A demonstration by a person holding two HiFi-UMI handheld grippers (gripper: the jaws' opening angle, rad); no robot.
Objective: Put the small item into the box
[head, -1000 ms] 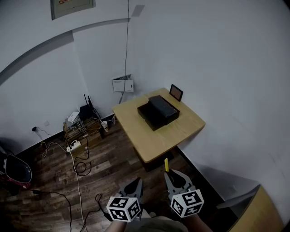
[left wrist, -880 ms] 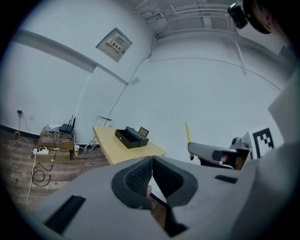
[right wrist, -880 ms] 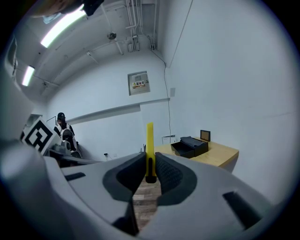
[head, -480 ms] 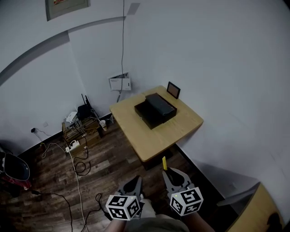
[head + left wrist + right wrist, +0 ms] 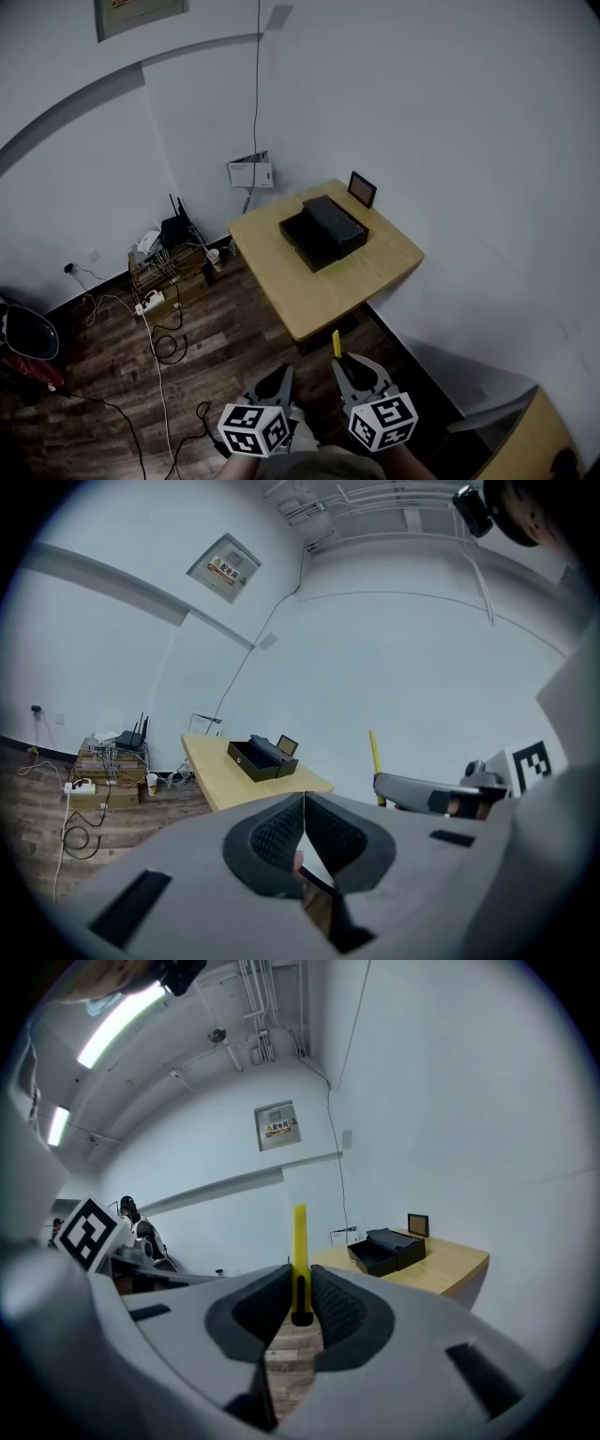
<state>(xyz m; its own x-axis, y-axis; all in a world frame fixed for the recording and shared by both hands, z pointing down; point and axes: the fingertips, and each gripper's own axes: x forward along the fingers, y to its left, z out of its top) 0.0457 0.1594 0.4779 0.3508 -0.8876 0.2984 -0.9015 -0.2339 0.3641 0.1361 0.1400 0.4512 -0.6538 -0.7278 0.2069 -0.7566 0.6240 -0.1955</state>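
My right gripper is shut on a thin yellow stick that stands upright out of its jaws; in the right gripper view the yellow stick rises between the pads of the right gripper. An open black box with its lid resting behind it sits on a wooden table some way ahead, also seen as the black box and black box. My left gripper hangs low beside the right one, shut with nothing in it, its jaws meeting in the left gripper view.
A small picture frame stands at the table's far corner by the white wall. Left of the table, a low shelf with routers, a power strip and loose cables lie on the wooden floor. Another table edge shows at bottom right.
The yellow stick and right gripper have shifted slightly left and up in the head view; the view itself has drifted a little. The grip is unchanged.
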